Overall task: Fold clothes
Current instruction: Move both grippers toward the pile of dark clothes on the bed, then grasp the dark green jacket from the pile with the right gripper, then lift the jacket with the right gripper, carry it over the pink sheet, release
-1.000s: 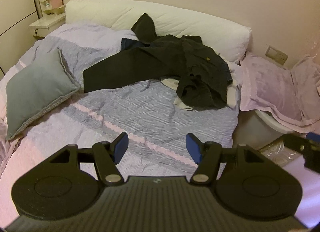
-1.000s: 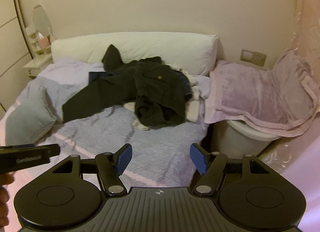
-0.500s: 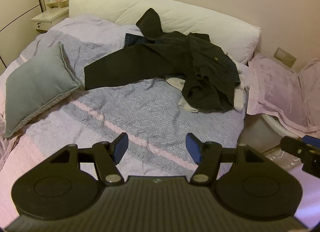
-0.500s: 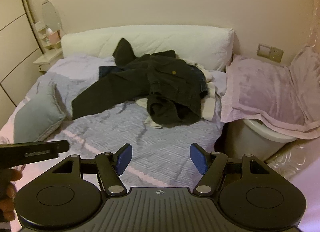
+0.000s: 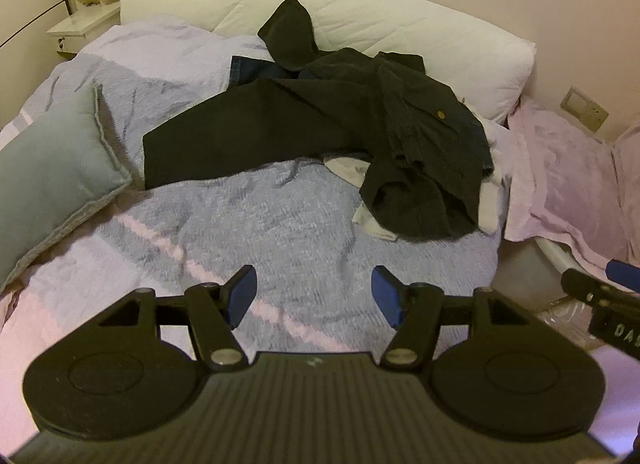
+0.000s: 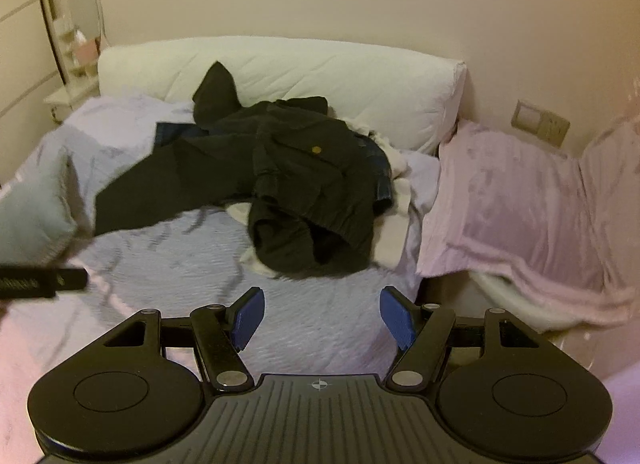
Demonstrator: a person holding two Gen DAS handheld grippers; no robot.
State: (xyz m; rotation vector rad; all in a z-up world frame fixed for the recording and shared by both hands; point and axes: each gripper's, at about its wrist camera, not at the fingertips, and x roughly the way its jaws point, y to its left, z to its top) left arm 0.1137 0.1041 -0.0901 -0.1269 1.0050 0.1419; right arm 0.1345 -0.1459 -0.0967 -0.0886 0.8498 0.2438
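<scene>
A big bed (image 5: 304,223) fills both views. It has a soft cover in pale purple and grey. A pile of dark clothes (image 5: 400,135) lies on the far half of the bed, near the long white pillow (image 5: 420,43) at the wall. One long dark piece (image 5: 240,139) is spread flat and reaches out to the left. A dark jacket with a gold button (image 6: 316,149) is bunched up on top at the right side of the pile. Some white cloth (image 5: 352,169) peeks out from under it, and a bit of blue cloth (image 5: 256,69) shows behind.

A grey cushion (image 5: 48,159) sits on the left side of the bed. A pink cloth (image 6: 512,199) hangs over something white just beside the bed on the right.

The left tool (image 5: 314,296) is over the near part of the bed. Its blue pads are wide apart and it holds nothing. The right tool (image 6: 322,318) is the same, wide apart with nothing in it. Both tools are well away from the clothes and point at them.
</scene>
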